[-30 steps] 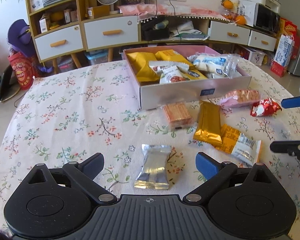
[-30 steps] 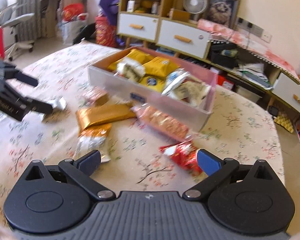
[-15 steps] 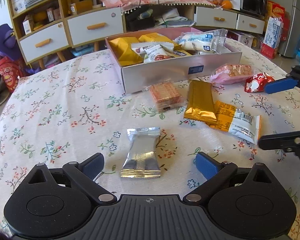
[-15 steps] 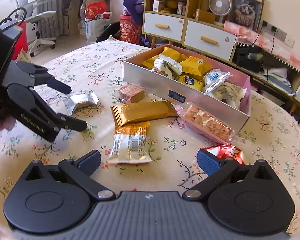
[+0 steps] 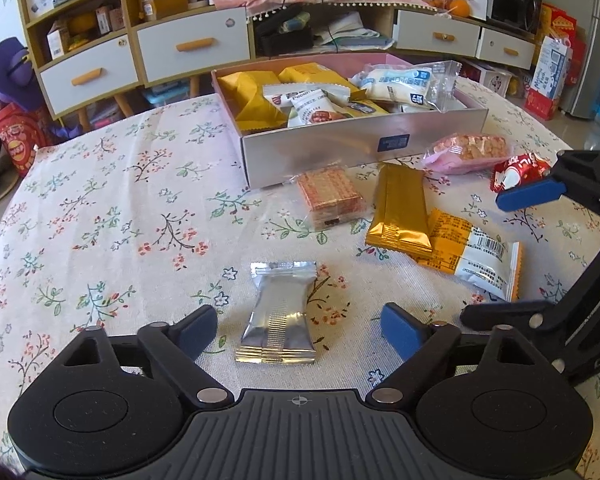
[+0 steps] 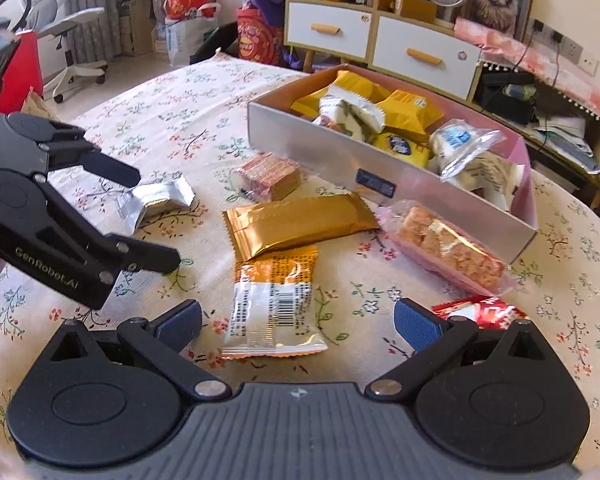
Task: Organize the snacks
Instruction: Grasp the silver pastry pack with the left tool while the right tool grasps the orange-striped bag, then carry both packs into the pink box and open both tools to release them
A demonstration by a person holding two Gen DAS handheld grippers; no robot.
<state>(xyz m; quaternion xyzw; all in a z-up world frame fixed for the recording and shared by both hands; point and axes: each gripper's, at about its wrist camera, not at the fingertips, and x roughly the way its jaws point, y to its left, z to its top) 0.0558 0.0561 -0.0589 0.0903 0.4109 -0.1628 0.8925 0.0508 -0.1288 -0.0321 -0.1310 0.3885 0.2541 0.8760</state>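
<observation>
Six loose snacks lie on the floral tablecloth (image 5: 100, 216) before one open box (image 5: 364, 140) of packets: a silver packet (image 5: 278, 316), a wafer pack (image 5: 329, 196), a gold bar (image 5: 400, 214), an orange barcoded packet (image 6: 274, 304), a pink crisp bar (image 6: 448, 250) and a red packet (image 6: 486, 312). The left gripper (image 5: 298, 326) gapes around the silver packet; the right gripper (image 6: 298, 322) gapes around the barcoded one. "GenRobot.AI" marks the left gripper.
</observation>
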